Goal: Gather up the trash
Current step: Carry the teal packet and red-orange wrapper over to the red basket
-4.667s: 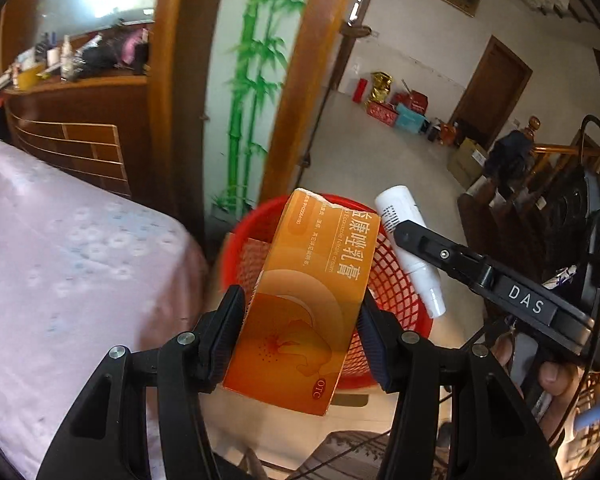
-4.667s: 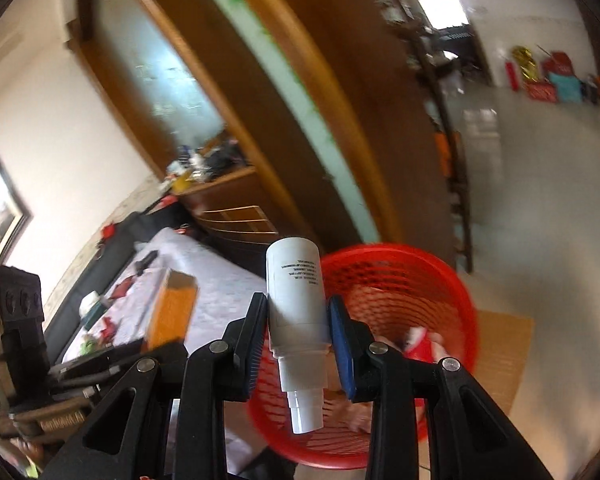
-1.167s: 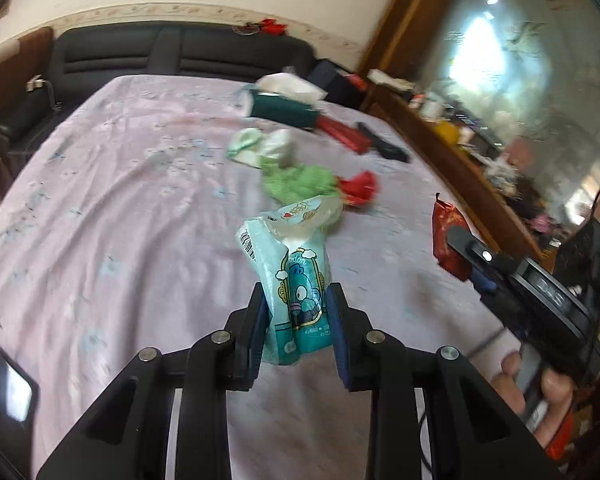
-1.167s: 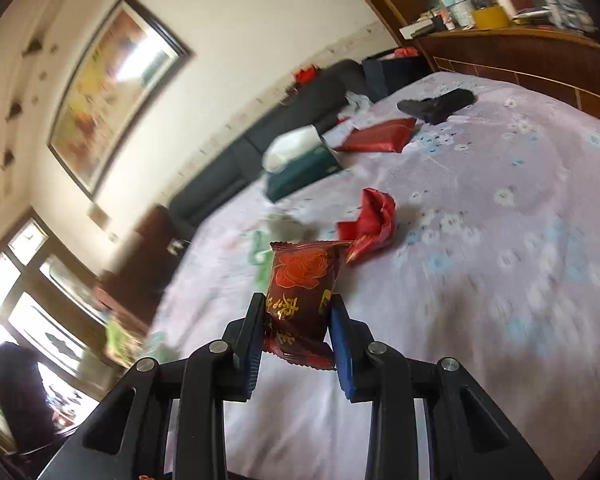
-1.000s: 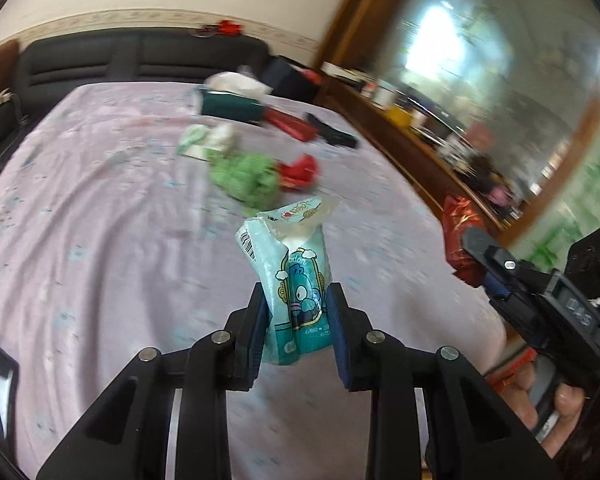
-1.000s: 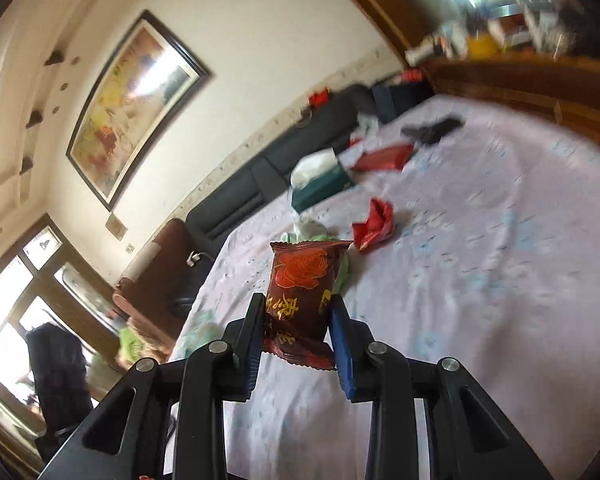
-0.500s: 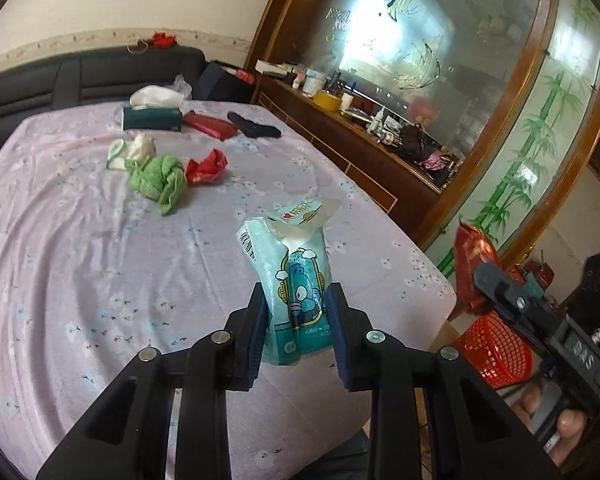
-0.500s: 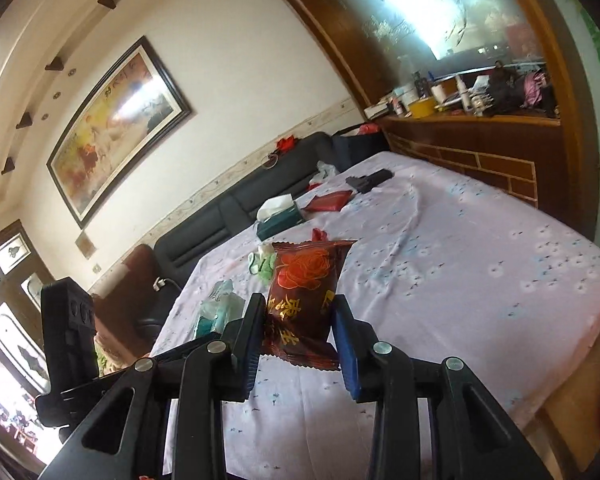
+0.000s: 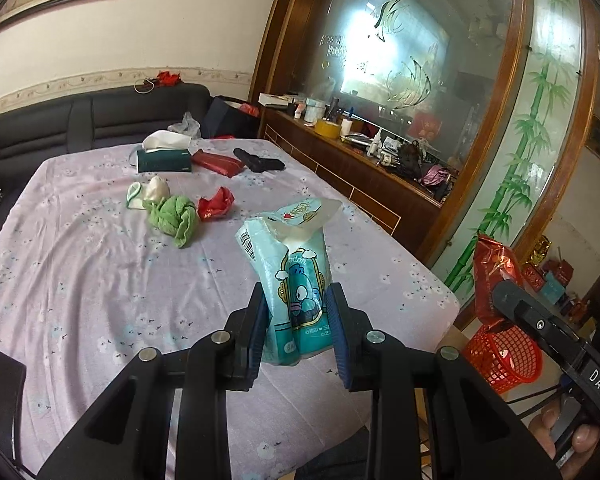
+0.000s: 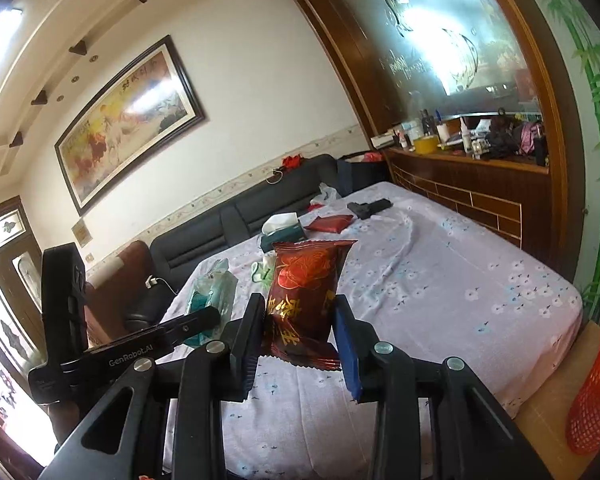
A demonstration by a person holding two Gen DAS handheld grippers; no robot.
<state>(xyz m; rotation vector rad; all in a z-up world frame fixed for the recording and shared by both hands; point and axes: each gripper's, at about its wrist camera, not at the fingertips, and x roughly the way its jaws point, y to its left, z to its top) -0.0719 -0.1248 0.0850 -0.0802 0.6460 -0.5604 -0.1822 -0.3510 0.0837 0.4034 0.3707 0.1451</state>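
Left gripper (image 9: 298,330) is clamped tight on a teal tissue pack (image 9: 292,276), which stands upright between the pads. Right gripper (image 10: 300,336) pinches a dark red snack packet (image 10: 304,300); its jaws have just been opening a little, but the packet's still squeezed between them. Off to the right and lower down sits the red basket (image 9: 504,356) on the floor. Farther ahead on the lilac tablecloth (image 9: 80,272): a green rag (image 9: 174,216), a crumpled red wrapper (image 9: 216,208), then a tissue box (image 9: 164,158).
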